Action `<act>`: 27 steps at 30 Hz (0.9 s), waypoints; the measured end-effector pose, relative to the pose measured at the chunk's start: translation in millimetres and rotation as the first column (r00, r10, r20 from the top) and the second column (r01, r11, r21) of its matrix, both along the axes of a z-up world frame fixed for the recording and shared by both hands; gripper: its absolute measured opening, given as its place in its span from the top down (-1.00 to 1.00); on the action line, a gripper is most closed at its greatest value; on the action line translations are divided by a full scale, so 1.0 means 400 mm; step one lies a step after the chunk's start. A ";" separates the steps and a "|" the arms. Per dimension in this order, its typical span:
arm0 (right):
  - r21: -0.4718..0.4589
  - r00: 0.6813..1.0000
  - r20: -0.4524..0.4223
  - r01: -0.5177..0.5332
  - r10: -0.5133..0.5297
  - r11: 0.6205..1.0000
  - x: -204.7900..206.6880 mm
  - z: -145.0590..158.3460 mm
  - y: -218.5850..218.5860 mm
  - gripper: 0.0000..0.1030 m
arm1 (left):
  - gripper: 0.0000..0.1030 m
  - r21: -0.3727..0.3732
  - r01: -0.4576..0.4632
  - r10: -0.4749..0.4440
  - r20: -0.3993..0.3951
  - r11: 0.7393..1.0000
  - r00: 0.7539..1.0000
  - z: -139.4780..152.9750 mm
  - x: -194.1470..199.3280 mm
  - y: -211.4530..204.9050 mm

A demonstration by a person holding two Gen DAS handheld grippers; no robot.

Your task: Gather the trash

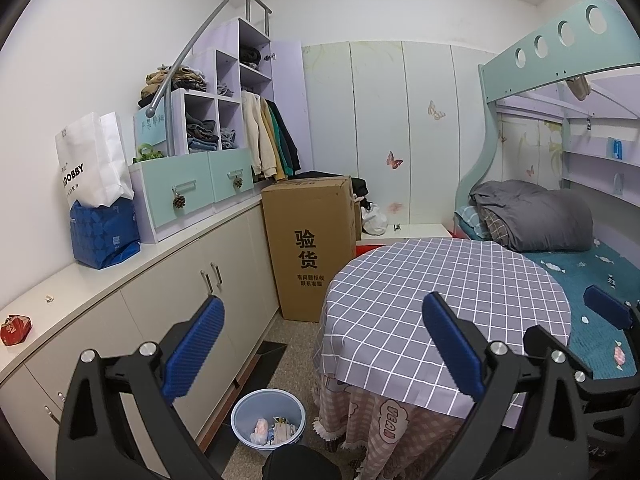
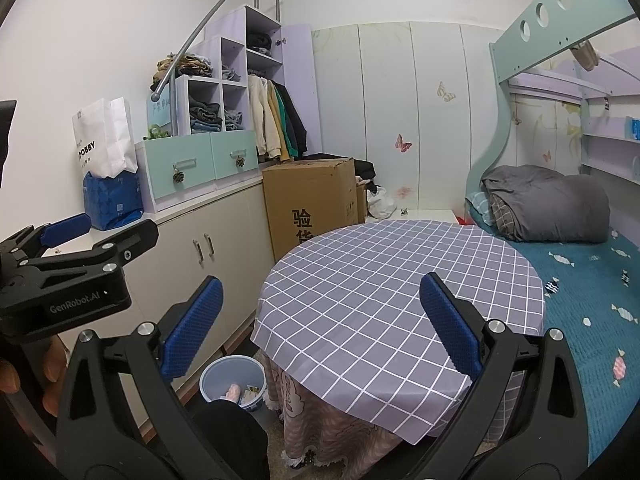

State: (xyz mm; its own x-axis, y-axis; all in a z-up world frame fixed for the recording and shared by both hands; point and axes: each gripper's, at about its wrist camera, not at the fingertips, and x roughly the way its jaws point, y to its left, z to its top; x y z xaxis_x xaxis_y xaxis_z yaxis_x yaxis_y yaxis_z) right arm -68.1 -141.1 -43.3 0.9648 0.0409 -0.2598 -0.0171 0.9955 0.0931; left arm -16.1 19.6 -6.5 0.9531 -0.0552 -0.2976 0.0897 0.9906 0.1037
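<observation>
Holding both grippers, left gripper [image 1: 320, 348] and right gripper [image 2: 316, 328], with jaws spread wide and empty above the checked round worktop [image 1: 448, 280], I am judging the job nearly done: wrappers are lying in the blue bin [image 1: 268, 420] on the floor, while a red packet [image 1: 15, 329] is waiting on the side cabinet [image 1: 132, 264].

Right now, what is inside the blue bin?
The bin on the floor holds crumpled pinkish-white paper and some printed wrappers. Its near side is hidden by a dark shape, so anything there cannot be seen.
</observation>
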 end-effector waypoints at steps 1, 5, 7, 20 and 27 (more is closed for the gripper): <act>-0.001 1.000 -0.001 0.000 0.000 1.000 -0.001 -0.001 0.001 -0.87 | -0.89 0.000 0.001 -0.001 0.000 1.000 1.000 0.000 0.000 0.000; 0.001 1.000 -0.002 0.000 0.000 1.000 -0.001 -0.003 0.004 -0.87 | -0.89 0.000 0.002 -0.002 -0.002 1.000 1.000 -0.002 0.000 0.001; 0.001 1.000 -0.003 0.000 0.000 1.000 -0.001 -0.004 0.004 -0.87 | -0.89 0.001 0.002 -0.002 -0.004 1.000 1.000 -0.003 0.000 0.001; 0.000 1.000 -0.005 0.000 0.000 1.000 0.000 -0.006 0.009 -0.87 | -0.89 0.005 0.001 -0.001 -0.005 1.000 1.000 -0.004 0.002 0.001; 0.002 1.000 -0.007 0.000 0.000 1.000 0.000 -0.006 0.011 -0.87 | -0.89 0.009 0.004 -0.004 -0.007 1.000 1.000 -0.002 0.006 0.004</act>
